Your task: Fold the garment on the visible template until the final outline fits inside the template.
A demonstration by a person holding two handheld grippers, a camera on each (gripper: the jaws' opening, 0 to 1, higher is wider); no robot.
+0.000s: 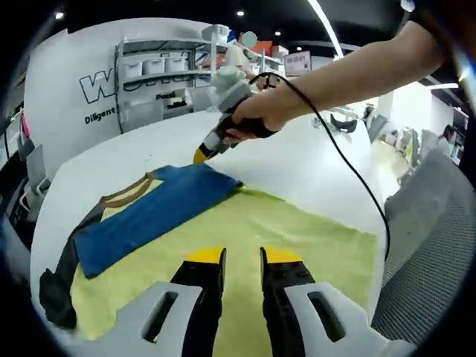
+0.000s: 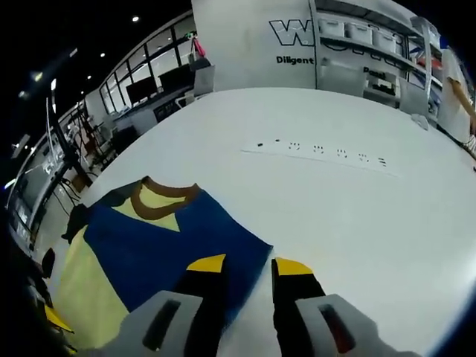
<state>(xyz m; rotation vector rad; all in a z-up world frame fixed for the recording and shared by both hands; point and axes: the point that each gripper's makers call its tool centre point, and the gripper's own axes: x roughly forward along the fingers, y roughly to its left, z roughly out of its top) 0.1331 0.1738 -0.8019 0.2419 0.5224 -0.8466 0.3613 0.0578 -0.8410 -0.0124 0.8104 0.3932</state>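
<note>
The garment (image 1: 152, 212), a yellow T-shirt with a blue panel folded across it, a brown collar and dark sleeves, is lying flat on the white table (image 1: 297, 160). In the left gripper view, the left gripper (image 1: 242, 256) is hovering over the yellow cloth, its yellow-tipped jaws standing apart with nothing between them; the blue fold is lying ahead of it and to its left. Beyond that fold, the right gripper (image 1: 202, 154) is poised at the far corner of the blue panel, held in a person's hand (image 1: 256, 115) with a black cable (image 1: 349, 167) trailing back over the table.

In the right gripper view, the right gripper (image 2: 249, 264) is sitting at the blue panel's edge, jaws parted and empty, one tip over the blue cloth and the other over bare table (image 2: 335, 201). The brown collar (image 2: 160, 199) is lying ahead and to its left. A template outline cannot be made out.
</note>
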